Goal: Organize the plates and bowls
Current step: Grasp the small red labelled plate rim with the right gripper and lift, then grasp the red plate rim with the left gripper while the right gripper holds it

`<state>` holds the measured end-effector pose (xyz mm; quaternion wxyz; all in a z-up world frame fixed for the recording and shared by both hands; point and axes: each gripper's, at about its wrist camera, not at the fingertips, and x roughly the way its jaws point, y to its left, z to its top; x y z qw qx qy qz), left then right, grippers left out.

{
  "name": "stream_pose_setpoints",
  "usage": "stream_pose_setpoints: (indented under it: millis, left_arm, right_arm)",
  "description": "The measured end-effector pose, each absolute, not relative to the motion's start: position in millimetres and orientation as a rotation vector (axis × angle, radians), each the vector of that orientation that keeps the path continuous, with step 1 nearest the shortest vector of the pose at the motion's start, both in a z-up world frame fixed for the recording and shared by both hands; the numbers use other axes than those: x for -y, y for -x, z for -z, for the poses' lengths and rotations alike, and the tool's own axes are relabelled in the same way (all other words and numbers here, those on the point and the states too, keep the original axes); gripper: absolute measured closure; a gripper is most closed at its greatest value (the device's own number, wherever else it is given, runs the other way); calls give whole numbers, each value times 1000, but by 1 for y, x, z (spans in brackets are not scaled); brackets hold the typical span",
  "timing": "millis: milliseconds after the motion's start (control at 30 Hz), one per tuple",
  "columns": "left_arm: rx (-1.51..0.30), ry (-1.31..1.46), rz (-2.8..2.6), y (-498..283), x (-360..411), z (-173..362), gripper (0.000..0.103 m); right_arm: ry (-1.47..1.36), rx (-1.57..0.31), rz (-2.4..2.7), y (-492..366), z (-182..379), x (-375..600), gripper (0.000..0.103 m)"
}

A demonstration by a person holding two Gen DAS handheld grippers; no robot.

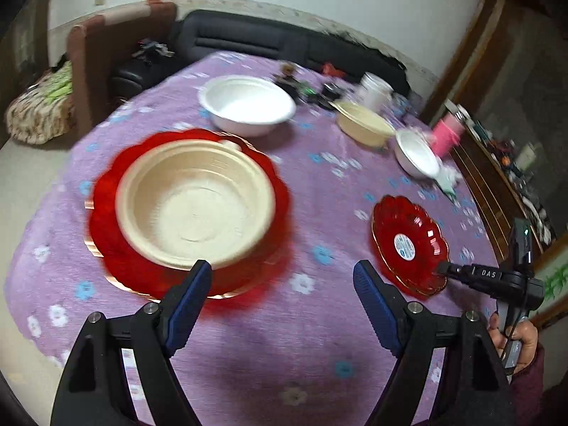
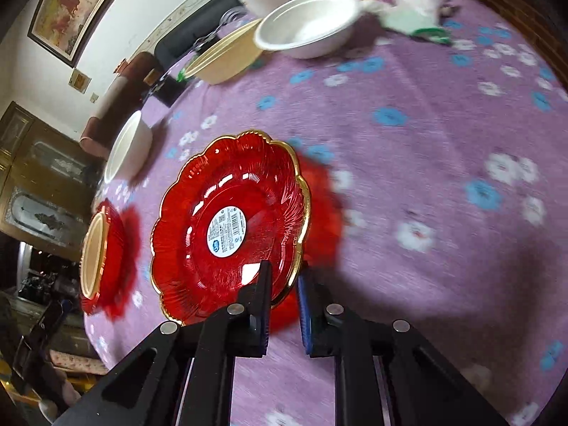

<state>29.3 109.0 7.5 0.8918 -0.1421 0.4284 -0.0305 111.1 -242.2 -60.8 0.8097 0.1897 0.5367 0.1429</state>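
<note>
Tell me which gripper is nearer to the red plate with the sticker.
Right. The right gripper clamps the rim of the red plate with the sticker; the left gripper hangs open beside it.

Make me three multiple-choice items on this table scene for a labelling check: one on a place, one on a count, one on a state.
1. Where does the beige bowl nearest the left claw sit?
A. On a red plate
B. Inside a white bowl
C. On the bare cloth

2. How many red plates show?
A. One
B. Two
C. Four

3. What is the right claw doing?
A. Hanging open over a bowl
B. Gripping a cup
C. Closed on the rim of the labelled red plate

Answers: 1 A, the red plate under the bowl rings it all round. 2 B, one under the bowl, one in the right claw. 3 C, its fingers pinch the gold edge.
</note>
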Motion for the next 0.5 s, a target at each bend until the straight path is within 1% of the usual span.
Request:
stream_pose_setpoints:
  millis: [300,500]
  left_arm:
    - [-981,176,189,-66,-33,8,22]
    - [-1066,157,220,-109,0,36,22]
  right_arm:
    - [-419,-1082,-270,-104,59,262,87]
    - [-428,-1058,-275,-101,63,261,79]
